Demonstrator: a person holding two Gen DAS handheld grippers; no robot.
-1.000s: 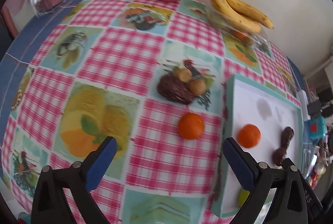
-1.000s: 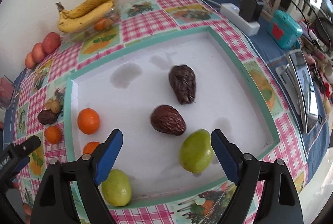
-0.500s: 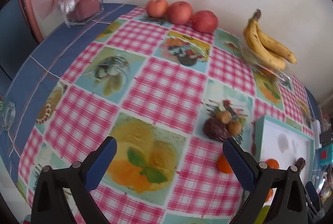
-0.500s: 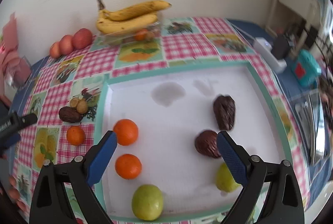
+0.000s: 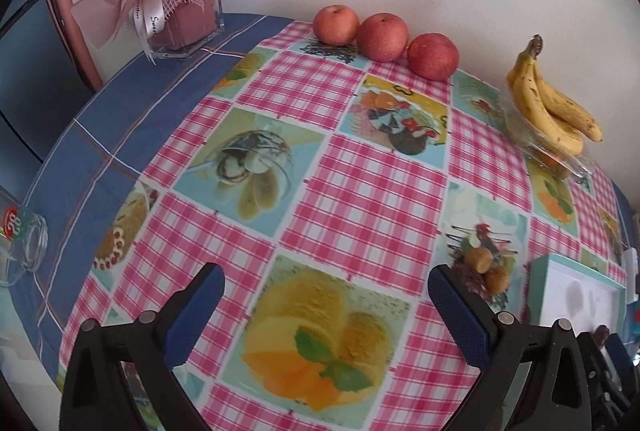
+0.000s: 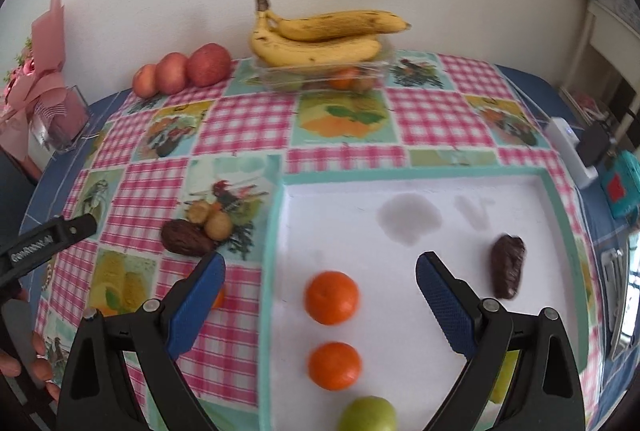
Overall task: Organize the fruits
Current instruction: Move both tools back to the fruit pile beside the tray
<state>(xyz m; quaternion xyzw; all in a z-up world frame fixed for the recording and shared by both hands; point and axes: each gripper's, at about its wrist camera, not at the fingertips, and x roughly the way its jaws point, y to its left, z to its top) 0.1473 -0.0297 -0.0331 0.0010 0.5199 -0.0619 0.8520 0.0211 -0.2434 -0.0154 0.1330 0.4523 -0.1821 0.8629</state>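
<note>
Right wrist view: both tools, right tool [image 6: 320, 271] and left tool [image 5: 326, 291], have pulled back released and empty from the white tray [image 6: 276, 231]; dark fruit [image 6: 185, 237] beside it still unsorted.

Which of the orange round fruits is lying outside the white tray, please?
The small orange fruit on the checked tablecloth, half hidden behind the right gripper's left finger; the other two sit inside the white tray.

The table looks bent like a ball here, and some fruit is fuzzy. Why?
Left wrist view: fisheye distortion bulges the checked tablecloth; apples are sharp. Right wrist view: the same curving, dark corners, and slight blur on the two oranges in the tray.
</note>
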